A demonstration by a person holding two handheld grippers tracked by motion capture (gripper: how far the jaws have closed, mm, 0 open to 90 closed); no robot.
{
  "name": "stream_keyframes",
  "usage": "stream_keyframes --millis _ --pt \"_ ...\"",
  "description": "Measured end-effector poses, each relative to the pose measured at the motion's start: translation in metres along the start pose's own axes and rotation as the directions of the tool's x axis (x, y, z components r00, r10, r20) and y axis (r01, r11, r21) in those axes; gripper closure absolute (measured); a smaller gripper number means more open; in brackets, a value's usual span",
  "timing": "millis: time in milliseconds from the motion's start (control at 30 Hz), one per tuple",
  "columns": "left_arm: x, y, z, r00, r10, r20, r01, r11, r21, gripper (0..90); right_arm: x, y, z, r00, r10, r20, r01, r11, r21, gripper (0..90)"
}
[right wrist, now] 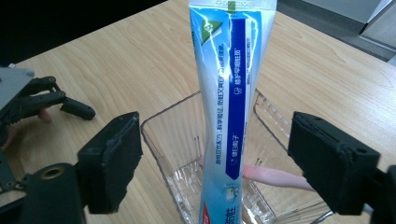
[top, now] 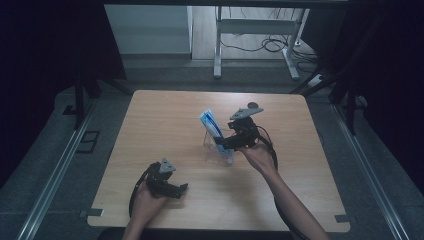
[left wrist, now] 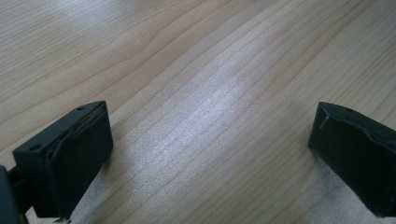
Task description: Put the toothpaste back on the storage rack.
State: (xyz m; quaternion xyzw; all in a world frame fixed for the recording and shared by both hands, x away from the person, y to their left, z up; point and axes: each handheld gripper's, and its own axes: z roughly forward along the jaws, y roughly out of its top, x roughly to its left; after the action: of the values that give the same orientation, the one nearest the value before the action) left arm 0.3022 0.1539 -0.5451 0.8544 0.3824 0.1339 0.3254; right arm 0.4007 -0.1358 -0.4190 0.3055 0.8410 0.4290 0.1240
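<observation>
Already the right gripper (right wrist: 212, 154) has its jaws spread wide, either side of the toothpaste tube (right wrist: 229, 107) without pressing on it, so the tube looks released. It stands nearly upright in the clear plastic holder (right wrist: 161, 135), leaning on the rim, near the middle of the wooden table (top: 165, 115). A pink toothbrush (right wrist: 275, 177) lies in the holder's bottom beside it. Placing the tube seems done; what remains is drawing that hand away. The left gripper (top: 172, 189) rests on the table near the front edge, jaws apart and empty
</observation>
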Motion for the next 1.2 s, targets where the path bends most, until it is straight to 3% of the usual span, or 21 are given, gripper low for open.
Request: stream_keyframes --millis 1200 --pt "0.0 0.0 0.0 1.0 0.0 0.0 0.0 1.0 -0.001 0.0 0.011 -0.005 -0.027 0.9981 -0.058 0.022 0.058 0.998 0.006 8.3"
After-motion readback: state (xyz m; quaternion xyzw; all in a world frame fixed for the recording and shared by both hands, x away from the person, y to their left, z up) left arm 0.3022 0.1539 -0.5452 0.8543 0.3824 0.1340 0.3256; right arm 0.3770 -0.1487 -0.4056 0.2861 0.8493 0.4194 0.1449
